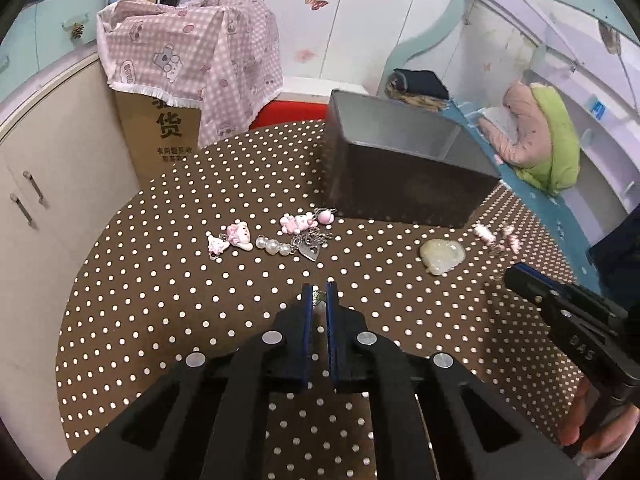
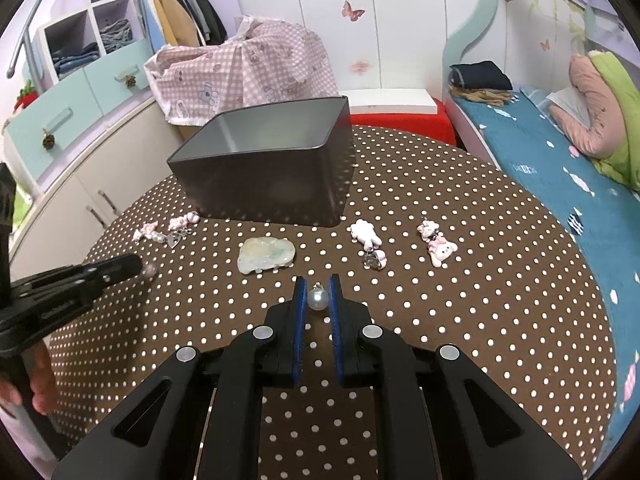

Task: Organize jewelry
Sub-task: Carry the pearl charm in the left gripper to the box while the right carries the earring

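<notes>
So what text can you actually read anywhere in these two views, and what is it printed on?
"货": large character on the cardboard box, with a partly covered character above it.
Small print below it: too blurred to read.
"DAS": raised letters on the right gripper body.
Speech bubbles on the pink checked cloth: unreadable.

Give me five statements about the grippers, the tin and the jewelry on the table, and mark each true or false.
1. The right gripper is shut on a pearl earring. True.
2. The grey tin lies on its side. False: it stands upright with its open top up.
3. The left gripper stands wide open. False: it is shut on a small metal piece.
4. The pale jade pendant lies on the dotted tablecloth in front of the tin. True.
5. The pink charms are already in the tin. False: they lie on the tablecloth.
</notes>
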A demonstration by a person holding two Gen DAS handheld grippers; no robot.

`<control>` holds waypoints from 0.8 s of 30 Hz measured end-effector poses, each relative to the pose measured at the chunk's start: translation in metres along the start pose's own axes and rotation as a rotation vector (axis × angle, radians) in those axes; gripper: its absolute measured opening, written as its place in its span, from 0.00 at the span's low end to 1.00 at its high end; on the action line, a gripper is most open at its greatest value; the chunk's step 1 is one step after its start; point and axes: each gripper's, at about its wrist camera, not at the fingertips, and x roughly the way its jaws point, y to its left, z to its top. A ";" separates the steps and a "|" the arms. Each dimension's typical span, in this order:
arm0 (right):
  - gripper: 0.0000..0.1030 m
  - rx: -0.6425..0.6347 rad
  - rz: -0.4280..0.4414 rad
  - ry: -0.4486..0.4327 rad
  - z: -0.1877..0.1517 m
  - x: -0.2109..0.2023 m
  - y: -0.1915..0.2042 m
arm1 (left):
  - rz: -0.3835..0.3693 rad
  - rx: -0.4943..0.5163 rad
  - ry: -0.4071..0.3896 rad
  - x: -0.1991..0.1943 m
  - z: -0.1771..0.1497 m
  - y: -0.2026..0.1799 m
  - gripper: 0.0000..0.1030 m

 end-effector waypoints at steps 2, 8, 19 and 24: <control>0.11 -0.001 0.000 -0.005 0.001 -0.002 0.000 | 0.000 0.004 -0.019 -0.008 0.002 0.002 0.05; 0.11 -0.011 0.006 -0.027 0.006 -0.013 0.004 | -0.005 -0.001 -0.055 -0.023 0.011 0.003 0.05; 0.11 -0.047 0.010 -0.100 0.034 -0.041 0.018 | 0.018 0.034 -0.099 -0.035 0.032 -0.011 0.05; 0.11 -0.066 0.018 -0.136 0.057 -0.050 0.026 | -0.004 0.060 -0.137 -0.046 0.052 -0.022 0.05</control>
